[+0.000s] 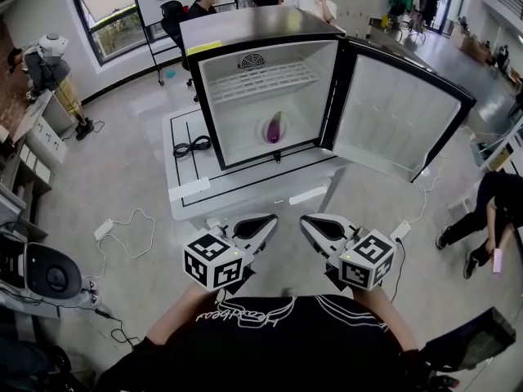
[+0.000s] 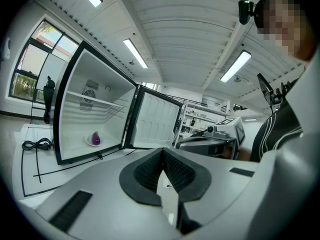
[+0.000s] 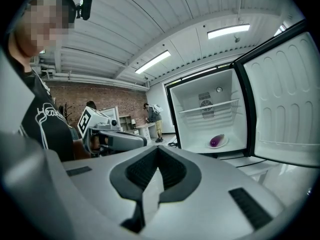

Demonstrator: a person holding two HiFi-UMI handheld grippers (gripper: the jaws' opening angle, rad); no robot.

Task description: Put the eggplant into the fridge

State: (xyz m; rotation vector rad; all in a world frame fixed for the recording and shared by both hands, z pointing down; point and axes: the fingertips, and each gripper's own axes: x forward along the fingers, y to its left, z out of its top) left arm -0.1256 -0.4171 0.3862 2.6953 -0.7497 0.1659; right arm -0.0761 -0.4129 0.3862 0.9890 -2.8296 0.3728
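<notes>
A purple eggplant (image 1: 275, 127) lies on a small white plate (image 1: 266, 132) on the floor of the open mini fridge (image 1: 214, 96). The same eggplant (image 2: 95, 139) shows small in the left gripper view, and the eggplant (image 3: 216, 141) shows in the right gripper view. The fridge door (image 1: 400, 113) is swung wide to the right. My left gripper (image 1: 263, 223) and right gripper (image 1: 309, 222) hang side by side close to my body, well short of the table, both shut and empty.
The fridge stands on a white table (image 1: 184, 182) with a coiled black cable (image 1: 192, 146) at its left. Cords and a power strip (image 1: 104, 229) lie on the floor. People stand behind the fridge, and one person (image 1: 490, 219) is at the right.
</notes>
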